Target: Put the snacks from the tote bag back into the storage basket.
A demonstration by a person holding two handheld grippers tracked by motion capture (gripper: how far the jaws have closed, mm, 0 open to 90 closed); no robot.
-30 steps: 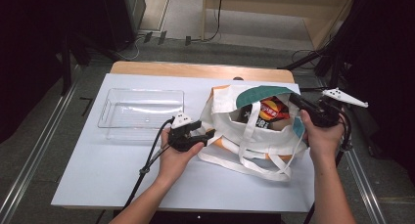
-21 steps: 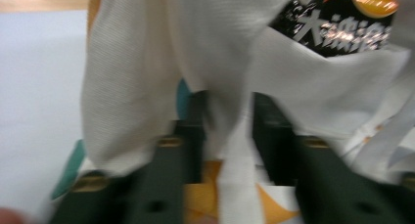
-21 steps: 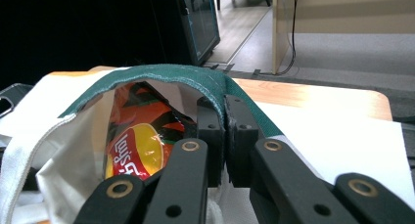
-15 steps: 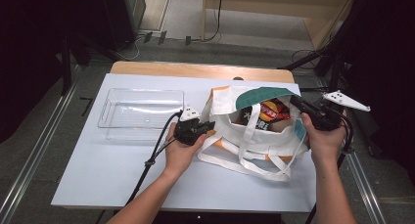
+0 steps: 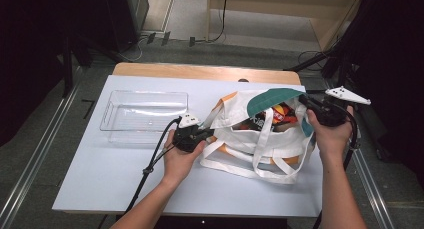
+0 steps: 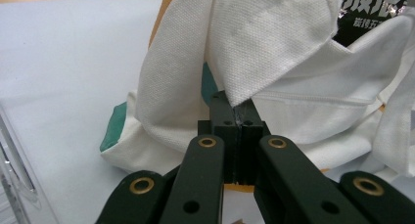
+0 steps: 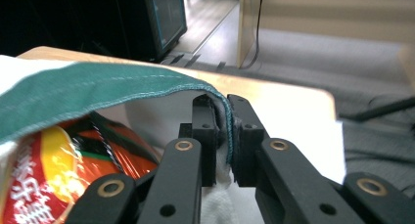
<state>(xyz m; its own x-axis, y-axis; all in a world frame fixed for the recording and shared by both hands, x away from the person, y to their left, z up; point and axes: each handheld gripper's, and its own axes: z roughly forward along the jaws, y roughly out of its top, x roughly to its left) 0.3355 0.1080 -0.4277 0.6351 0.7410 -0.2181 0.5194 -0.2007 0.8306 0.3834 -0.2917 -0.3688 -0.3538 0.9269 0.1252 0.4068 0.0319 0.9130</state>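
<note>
Holding the white cloth bag [image 5: 260, 139] from both sides, the two grippers keep its mouth pulled open on the pale blue table top [image 5: 100, 174]. The bag sits on the right half of the table, just right of a clear plastic tray [image 5: 142, 111].

There is writing to see. In the left gripper view a black packet [image 6: 372, 13] peeks out of the bag at the top right, and it has big white Chinese letters on it, cut off by the edge of the picture. In the right gripper view a shiny orange and yellow snack packet [image 7: 58, 175] lies inside the bag, with red Chinese letters at the bottom left that are too cut off to read. From the high view the packets [image 5: 272, 118] show as a red, yellow and black bunch in the bag's mouth.

The left gripper [image 5: 202, 134] lies low at the bag's left edge, pointing right, with the left hand [image 5: 177, 156] wrapped around it from behind. Its jaws have just closed tight, and a corner of white cloth is pinched between them.

The right gripper [image 5: 312, 105] is at the bag's far right corner, pointing left, with the right hand [image 5: 330, 134] under it. Its jaws clamp the green rim [image 7: 122, 89] of the bag, and they have just eased open a tiny bit, though the cloth is pinched between them.
</note>
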